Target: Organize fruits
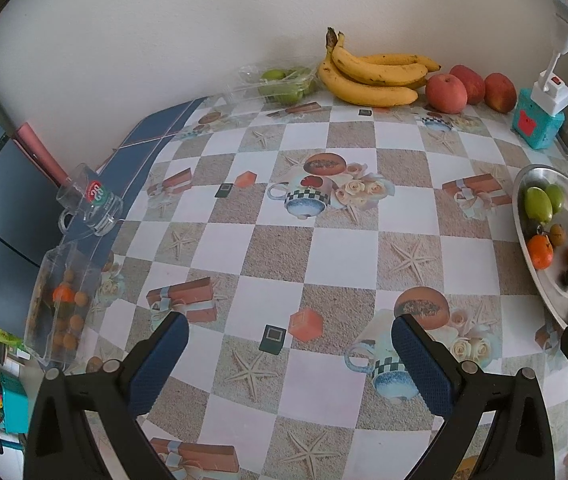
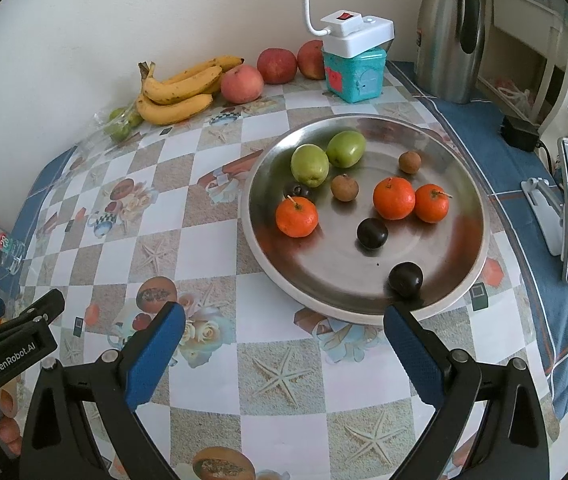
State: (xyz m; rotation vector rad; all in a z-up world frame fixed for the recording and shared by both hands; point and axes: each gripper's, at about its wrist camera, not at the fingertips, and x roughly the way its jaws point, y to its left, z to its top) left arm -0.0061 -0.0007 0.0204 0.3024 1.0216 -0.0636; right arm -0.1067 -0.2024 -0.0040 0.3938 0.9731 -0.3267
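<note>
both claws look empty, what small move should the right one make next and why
Probably ease the right claw forward toward the dark plum at the near rim of the tray. Both claws are open and hold nothing, the left claw hangs over bare tablecloth, and that plum is the fruit closest to the right claw's fingers.

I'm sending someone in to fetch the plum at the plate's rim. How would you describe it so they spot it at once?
Find the round steel plate on the checked tablecloth. Among its fruit are three dark plums; take the plum on the plate's near edge, just beyond the right tongs. The other two plums lie further in, one at the middle and one half hidden beside a green fruit.
</note>
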